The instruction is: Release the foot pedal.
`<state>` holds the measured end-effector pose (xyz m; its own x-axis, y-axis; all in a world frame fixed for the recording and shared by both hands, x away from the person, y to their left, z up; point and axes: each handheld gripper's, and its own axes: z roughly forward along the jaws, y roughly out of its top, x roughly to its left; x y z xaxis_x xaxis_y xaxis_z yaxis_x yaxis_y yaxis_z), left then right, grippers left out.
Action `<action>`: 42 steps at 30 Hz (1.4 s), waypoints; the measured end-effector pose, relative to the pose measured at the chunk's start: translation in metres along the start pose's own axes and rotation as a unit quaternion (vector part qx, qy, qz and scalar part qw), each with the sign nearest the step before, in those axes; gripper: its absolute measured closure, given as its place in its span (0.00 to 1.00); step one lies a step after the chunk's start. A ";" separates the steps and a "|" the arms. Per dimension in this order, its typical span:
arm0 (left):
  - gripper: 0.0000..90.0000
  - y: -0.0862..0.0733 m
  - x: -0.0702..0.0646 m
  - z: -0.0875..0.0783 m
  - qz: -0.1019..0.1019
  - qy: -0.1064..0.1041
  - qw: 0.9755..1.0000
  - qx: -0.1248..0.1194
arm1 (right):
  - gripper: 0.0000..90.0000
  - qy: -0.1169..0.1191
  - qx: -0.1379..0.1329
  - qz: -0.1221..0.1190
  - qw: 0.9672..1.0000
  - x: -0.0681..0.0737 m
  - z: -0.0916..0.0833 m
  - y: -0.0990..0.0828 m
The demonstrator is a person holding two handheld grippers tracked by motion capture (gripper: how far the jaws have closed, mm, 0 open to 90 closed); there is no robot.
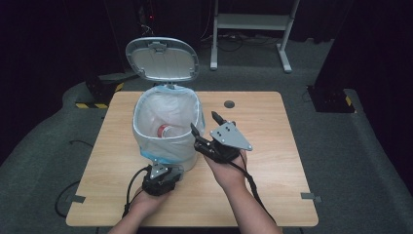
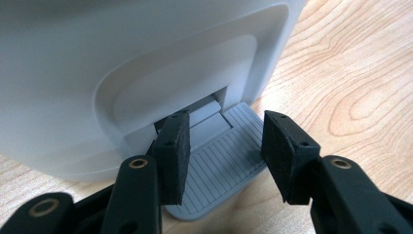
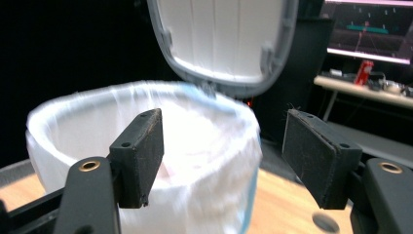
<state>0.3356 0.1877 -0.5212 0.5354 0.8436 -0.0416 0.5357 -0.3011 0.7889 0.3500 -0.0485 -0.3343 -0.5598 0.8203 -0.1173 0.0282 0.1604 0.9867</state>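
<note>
Your left gripper [image 1: 160,176] sits low at the table's [image 1: 272,146] near edge, at 6 o'clock from the pedal bin [image 1: 168,129]. Its jaws stand half apart, straddling the grey foot pedal [image 2: 221,163], apparently bearing down on it; whether the pads touch is unclear. The pedal's long axis runs straight out from the bin base toward you. The lid [image 1: 162,59] stands raised at 12 o'clock. Your right gripper [image 1: 207,123] hovers at 3 o'clock beside the bag-lined rim [image 3: 146,92], jaws wide and empty, pointing away from you with the hand palm-up beneath. A red-and-white item [image 1: 165,130] lies inside the bin.
</note>
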 end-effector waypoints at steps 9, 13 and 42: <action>0.60 0.000 0.000 0.000 0.001 0.000 1.000 -0.001 | 0.35 -0.025 0.064 0.011 0.998 -0.024 -0.011 -0.054; 0.60 0.000 0.000 0.000 0.000 0.000 1.000 -0.001 | 0.32 -0.041 0.110 0.009 0.993 -0.036 -0.013 -0.089; 0.41 0.003 -0.002 -0.008 0.016 -0.029 0.999 0.012 | 0.16 -0.107 0.332 0.104 0.931 -0.096 -0.031 -0.208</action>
<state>0.3311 0.1889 -0.5140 0.5887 0.8066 -0.0532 0.5338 -0.3385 0.7749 0.3727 -0.1777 -0.5249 -0.3098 0.9505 -0.0221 0.6631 0.2327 0.7114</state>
